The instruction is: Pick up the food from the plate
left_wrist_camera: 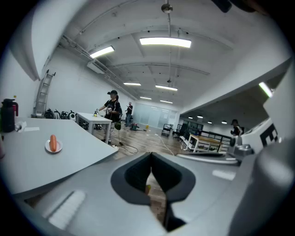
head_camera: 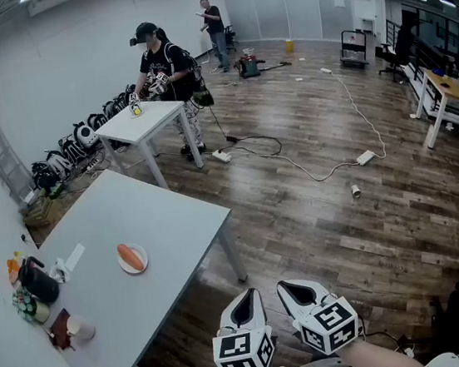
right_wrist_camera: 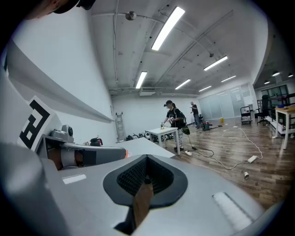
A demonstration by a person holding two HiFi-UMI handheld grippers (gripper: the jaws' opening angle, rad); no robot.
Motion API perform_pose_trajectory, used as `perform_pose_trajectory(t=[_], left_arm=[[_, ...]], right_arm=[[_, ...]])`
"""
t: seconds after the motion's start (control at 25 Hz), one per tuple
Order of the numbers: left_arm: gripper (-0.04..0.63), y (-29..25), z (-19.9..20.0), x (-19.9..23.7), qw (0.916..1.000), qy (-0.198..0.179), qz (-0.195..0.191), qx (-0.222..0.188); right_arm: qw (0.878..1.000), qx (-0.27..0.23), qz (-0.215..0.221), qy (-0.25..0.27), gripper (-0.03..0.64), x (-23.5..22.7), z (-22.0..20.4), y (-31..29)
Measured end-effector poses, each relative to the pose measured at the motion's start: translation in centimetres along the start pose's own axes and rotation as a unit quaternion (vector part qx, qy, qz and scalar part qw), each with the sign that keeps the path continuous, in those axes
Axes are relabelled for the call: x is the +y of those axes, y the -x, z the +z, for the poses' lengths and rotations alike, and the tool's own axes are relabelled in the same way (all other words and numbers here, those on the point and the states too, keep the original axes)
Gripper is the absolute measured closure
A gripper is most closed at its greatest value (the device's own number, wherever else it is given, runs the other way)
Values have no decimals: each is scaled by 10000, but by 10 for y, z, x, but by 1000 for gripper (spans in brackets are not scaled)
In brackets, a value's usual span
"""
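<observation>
An orange-red sausage [head_camera: 130, 255] lies on a small white plate [head_camera: 141, 263] in the middle of the grey table [head_camera: 167, 220]. The left gripper view shows the same sausage [left_wrist_camera: 53, 143] and plate [left_wrist_camera: 48, 147] far off to the left. Both grippers hang low by my body, off the table's near corner and well short of the plate. My left gripper [head_camera: 244, 297] is shut with nothing in it, its jaws meeting in its own view [left_wrist_camera: 151, 157]. My right gripper [head_camera: 298, 287] sits beside it, also shut and holding nothing [right_wrist_camera: 146, 159].
A black flask [head_camera: 38, 282], a paper cup [head_camera: 79, 329], a white card [head_camera: 74, 257] and small items sit along the table's left side. A person [head_camera: 165, 65] works at a white table [head_camera: 142, 123] further back. Cables [head_camera: 328, 169] trail over the wooden floor.
</observation>
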State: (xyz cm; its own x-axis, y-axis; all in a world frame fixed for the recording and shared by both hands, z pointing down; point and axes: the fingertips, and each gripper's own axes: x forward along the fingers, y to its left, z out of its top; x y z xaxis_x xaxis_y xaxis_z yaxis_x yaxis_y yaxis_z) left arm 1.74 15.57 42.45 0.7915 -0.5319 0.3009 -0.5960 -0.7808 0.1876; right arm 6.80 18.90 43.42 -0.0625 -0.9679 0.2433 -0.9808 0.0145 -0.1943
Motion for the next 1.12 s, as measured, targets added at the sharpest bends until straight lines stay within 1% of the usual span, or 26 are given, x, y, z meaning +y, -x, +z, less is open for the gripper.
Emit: perform_pose_trajectory(t=[0.16,0.28,0.48,0.6,0.72,0.84,1.12], left_arm=[[587,19,-6,31,9996,146,249,-17],[586,36,-11,61,9983,272,508,-24],[587,59,-21,105,9929,549,1051,-39],[586,62,-27,131,9893,695,1286,-9],[588,57,-28,154,9853,783,1517,9],[586,43,-21,176,9810,823,1755,-16],[586,-10,15,245,9670,918,2376,-61]], right_arm=[[9998,52,203,40,620,26,-5,-13],[9990,125,431,60,618,50,-11,-28],[9956,329,870,148,620,81,-19,-55],[9935,396,1058,144,620,91,-21,-77],[9909,462,1255,149,620,96,-20,-105],[9870,516,1508,207,620,95,-13,-139],[9769,551,2000,506,620,76,31,-236]])
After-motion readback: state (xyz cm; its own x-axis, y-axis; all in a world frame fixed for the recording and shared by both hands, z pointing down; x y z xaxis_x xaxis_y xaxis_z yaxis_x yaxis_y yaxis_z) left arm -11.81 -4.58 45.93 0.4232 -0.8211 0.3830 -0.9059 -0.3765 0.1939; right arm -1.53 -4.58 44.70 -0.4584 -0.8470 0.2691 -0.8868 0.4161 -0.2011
